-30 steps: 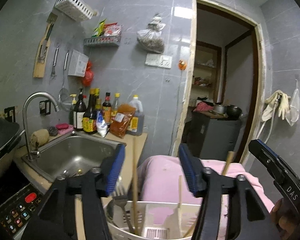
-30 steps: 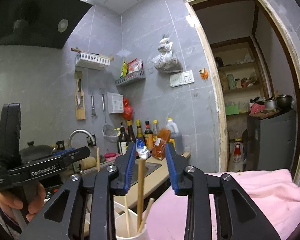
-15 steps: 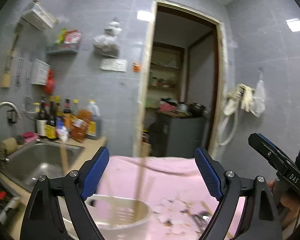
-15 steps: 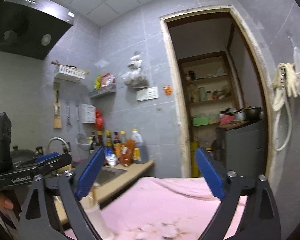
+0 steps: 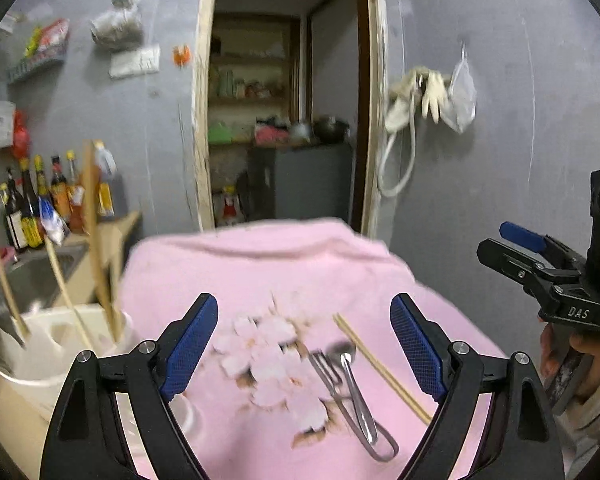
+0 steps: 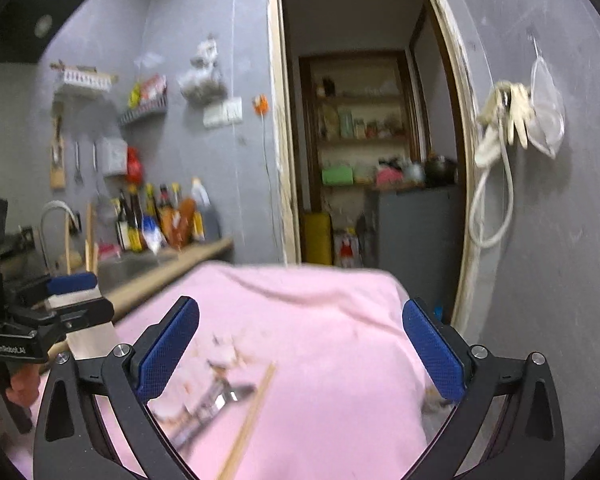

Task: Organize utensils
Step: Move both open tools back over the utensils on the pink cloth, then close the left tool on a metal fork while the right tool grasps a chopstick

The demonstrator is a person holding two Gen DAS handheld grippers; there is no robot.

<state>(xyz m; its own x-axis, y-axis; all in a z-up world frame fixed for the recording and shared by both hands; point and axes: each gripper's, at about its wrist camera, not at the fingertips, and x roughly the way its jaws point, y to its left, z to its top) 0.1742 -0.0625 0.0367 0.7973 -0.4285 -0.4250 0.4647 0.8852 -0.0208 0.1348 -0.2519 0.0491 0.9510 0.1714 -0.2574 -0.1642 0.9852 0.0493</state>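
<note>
Utensils on the cloth, holder to the left

A fork [image 5: 325, 372] and spoon [image 5: 354, 384] lie touching on the cloth [image 5: 260, 264], 2 chopsticks [image 5: 380, 364] just right of them; the holder [image 5: 56, 344], with chopsticks standing in it, sits left, the sink [image 5: 36, 272] behind it.

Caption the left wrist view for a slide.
Open left gripper above fork, spoon and chopsticks on pink cloth.

A home kitchen: sauce bottles [image 6: 160, 220] by a sink tap [image 6: 56, 212] at nine o'clock, range hood [image 6: 32, 20] at ten, pantry shelves [image 6: 360, 120] through the doorway at twelve.
</note>
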